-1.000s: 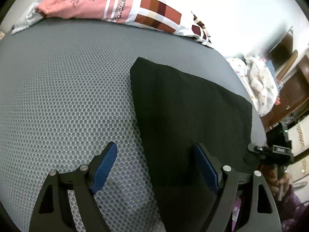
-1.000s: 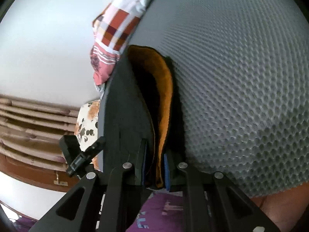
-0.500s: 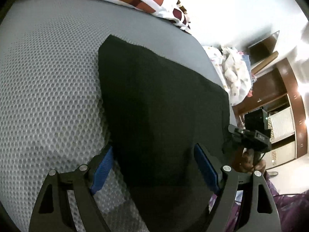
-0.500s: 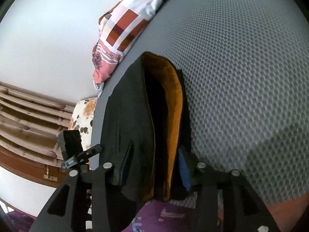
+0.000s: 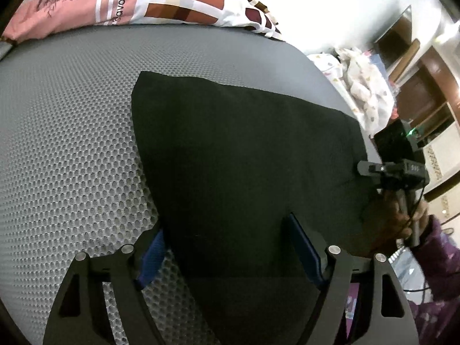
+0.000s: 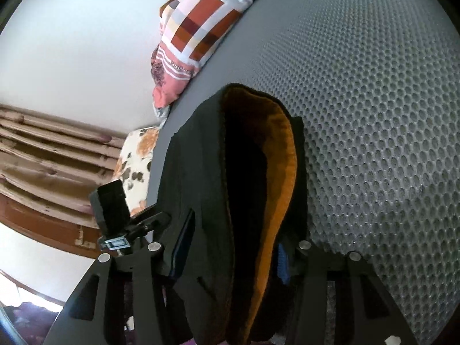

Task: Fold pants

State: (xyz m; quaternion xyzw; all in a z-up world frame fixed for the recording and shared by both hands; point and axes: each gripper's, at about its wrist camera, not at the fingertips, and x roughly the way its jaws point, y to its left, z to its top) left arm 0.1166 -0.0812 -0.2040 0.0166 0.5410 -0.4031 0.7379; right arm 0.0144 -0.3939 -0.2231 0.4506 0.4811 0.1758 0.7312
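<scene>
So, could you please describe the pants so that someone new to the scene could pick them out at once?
Start from the grey honeycomb-textured mattress that fills most of both views, with a pink and checked pillow at its far edge. The pants are the flat black fabric lying on its near part. Their orange fleece lining, seen in the right wrist view, sets them apart.

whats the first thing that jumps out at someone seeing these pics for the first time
The black pants dominate: a dark slab lying on the grey mesh mattress, filling the space between the fingers of the left gripper. In the right wrist view their bright orange lining shows along the open edge, running between the spread fingers of the right gripper. Beyond, a pink and brown checked pillow sits at the far edge of the mattress.
</scene>
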